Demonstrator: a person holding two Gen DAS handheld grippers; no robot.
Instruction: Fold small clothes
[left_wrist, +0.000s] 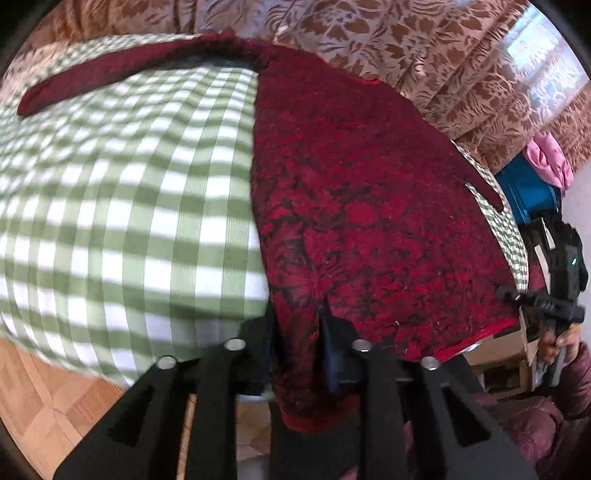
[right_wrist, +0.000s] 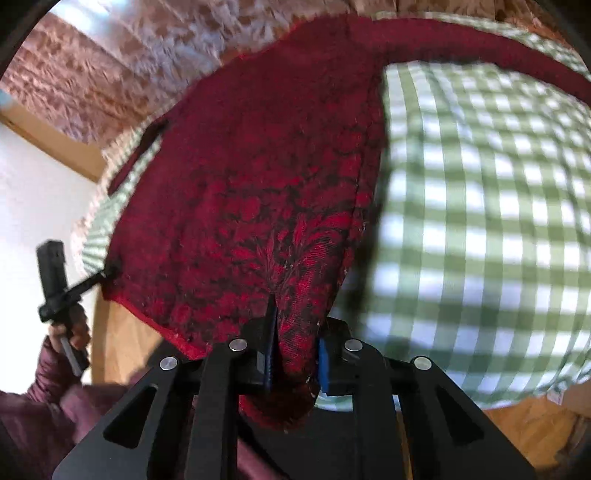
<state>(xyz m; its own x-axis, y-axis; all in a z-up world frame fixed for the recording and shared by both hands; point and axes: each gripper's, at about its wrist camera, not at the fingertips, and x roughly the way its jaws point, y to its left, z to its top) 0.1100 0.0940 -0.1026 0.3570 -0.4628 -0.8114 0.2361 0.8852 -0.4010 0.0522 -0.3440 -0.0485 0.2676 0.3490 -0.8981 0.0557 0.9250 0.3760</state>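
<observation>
One red garment (left_wrist: 369, 206), hem toward grippers

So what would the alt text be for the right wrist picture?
The right gripper pinches the near hem of a dark red patterned garment spread over a green-and-white checked cloth. Far left, a hand holds the left gripper at the garment's other corner.

left of garment: checked tablecloth (left_wrist: 122, 206) bare, free passage.
right of garment: cloth bare out to table edge.
blocker: red patterned garment (left_wrist: 369, 206) spans the near edge, between both grippers.
far edge: floral curtain (left_wrist: 424, 55) close behind.
far right corner: blue box (left_wrist: 524, 192).
</observation>
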